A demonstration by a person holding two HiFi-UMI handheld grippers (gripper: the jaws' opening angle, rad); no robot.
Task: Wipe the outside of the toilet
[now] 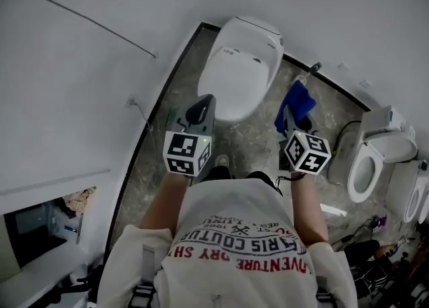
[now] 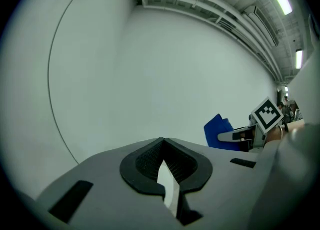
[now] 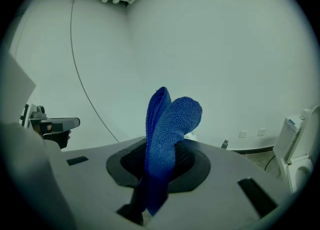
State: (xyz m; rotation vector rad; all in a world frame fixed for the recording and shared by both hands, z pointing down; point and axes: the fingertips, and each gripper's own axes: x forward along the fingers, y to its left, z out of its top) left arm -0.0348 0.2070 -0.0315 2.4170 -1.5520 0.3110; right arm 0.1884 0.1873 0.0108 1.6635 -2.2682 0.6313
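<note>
My right gripper [image 3: 150, 196] pinched a blue microfibre cloth [image 3: 170, 124] near the white toilet [image 1: 236, 75], left gripper [image 2: 165, 176] pressed together, empty; broad, flat strokes looked the best approach.

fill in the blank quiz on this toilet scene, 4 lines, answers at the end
1. The right gripper is shut on a ___ cloth.
2. The left gripper has its jaws together and holds ___.
3. The toilet straight ahead of the person has its lid ___.
4. The second toilet stands on the person's ___ side.

Missing words: blue; nothing; closed; right
</note>
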